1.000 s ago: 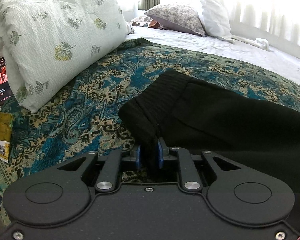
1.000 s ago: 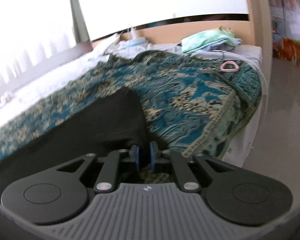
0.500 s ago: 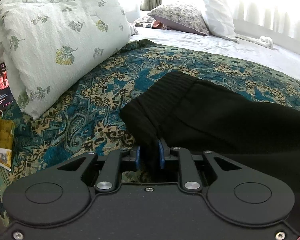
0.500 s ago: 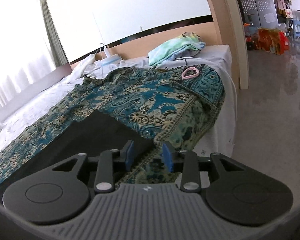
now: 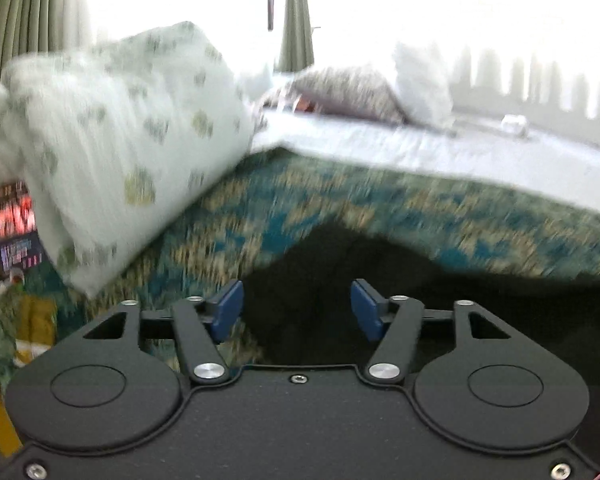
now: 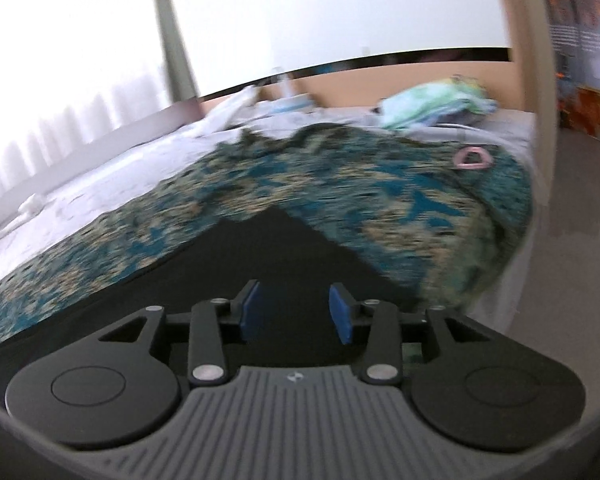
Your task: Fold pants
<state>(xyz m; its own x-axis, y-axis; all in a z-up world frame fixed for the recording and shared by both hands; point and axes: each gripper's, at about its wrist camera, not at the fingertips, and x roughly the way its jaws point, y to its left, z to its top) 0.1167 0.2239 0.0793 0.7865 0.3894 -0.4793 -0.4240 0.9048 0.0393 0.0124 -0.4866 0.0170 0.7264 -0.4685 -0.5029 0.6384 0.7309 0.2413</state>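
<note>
Lying flat on the patterned teal blanket [image 5: 440,208] of a bed, black pants [image 5: 480,312], left hand-held gripper [image 5: 296,310] jaws opening above one corner of the cloth, pinching nothing, right hand-held gripper [image 6: 294,312] jaws opening too, spread over the pants' other end, flowered pillow [image 5: 112,140] at left.

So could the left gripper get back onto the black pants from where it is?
Probably yes. The left gripper is opening, its pads clear of the cloth, and the black pants lie right beyond its fingertips with nothing between.
</note>
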